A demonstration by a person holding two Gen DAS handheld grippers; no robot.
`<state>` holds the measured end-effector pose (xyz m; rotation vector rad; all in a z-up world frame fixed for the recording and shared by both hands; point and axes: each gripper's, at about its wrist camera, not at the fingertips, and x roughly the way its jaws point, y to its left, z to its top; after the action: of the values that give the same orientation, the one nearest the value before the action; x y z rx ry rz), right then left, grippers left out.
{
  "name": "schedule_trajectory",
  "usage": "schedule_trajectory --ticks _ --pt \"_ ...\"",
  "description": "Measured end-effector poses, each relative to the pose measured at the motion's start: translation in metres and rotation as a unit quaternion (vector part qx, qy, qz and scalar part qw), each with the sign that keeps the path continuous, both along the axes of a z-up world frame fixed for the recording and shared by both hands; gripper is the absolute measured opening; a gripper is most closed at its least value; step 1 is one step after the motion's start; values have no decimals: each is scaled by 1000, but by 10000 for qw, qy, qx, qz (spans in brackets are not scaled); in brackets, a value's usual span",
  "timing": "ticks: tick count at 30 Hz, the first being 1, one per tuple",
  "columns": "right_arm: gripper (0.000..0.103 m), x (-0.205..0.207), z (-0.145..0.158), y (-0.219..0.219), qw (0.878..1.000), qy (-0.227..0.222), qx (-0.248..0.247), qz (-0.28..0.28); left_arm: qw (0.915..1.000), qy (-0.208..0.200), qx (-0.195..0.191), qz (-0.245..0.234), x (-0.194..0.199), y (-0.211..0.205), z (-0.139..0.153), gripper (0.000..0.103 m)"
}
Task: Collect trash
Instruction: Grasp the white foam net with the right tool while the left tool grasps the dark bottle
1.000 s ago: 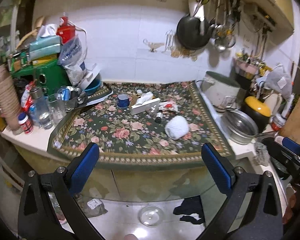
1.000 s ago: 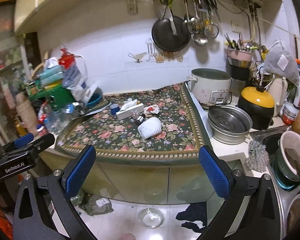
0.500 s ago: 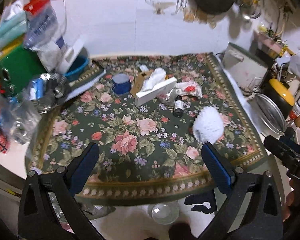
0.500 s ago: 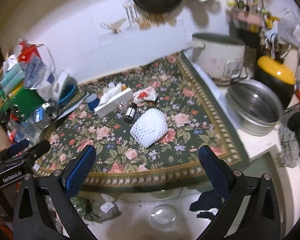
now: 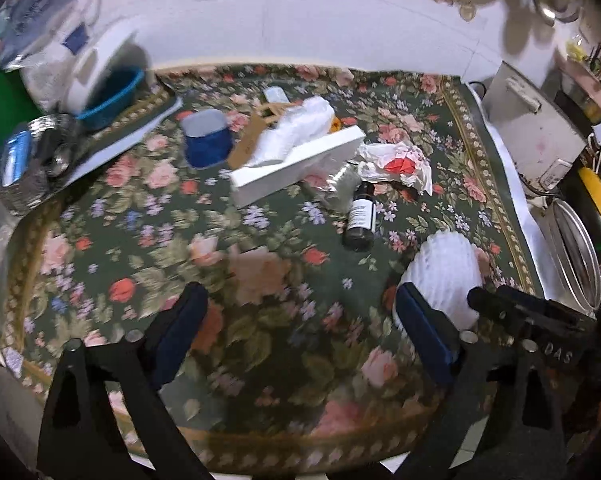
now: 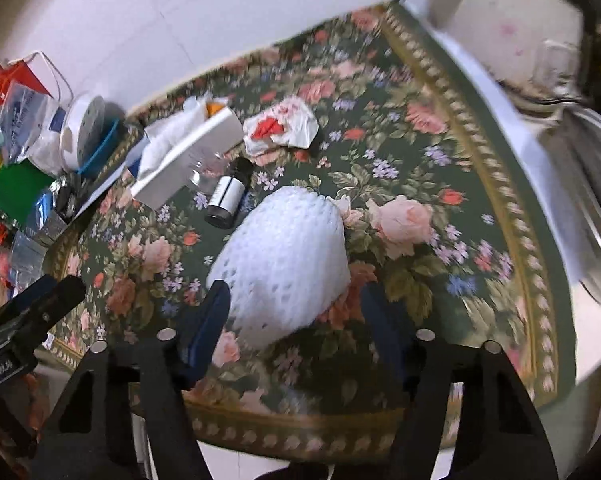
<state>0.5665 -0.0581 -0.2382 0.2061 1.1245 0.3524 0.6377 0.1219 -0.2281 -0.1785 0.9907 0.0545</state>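
Two tongs are over the flowered cloth (image 6: 420, 168) on the tabletop, and my right tongs (image 6: 296, 320) matter most now; their jaws are closing, with the near end of the white foam net (image 6: 284, 252) lying between them, the pads not yet pressing on it as far as I can see; to do this well I would keep the tips low, just off the cloth, and squeeze the net across its width, since it looks soft and springy and may pop out of a shallow pinch; I judge the little dark bottle (image 6: 226, 196) just beside its far end is the thing to avoid knocking; my left tongs (image 5: 300, 336) are closing slightly too, still wide apart with only cloth between them; the crumpled red-and-white wrapper (image 5: 396, 164) and the white box (image 5: 296, 164) with tissue lie farther back, well apart from the net, and are likely next.
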Motion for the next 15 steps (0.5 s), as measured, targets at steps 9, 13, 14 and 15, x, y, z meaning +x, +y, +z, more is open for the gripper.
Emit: schedule_trajectory --ticks 9,13,14,15 --pt "49 36 -32 -3 9946 586 452 725 9990 375 -172 -185 65 -27 -38 71" --pt "42 36 -33 0 9920 451 362 1125 9978 561 -246 -271 85 -34 -57 59" --pt "39 37 -33 0 9915 421 335 1181 9976 579 -269 -279 88 -36 -59 56" --pt "35 36 -32 0 9908 389 304 1258 9974 590 -300 -293 91 -38 -62 55"
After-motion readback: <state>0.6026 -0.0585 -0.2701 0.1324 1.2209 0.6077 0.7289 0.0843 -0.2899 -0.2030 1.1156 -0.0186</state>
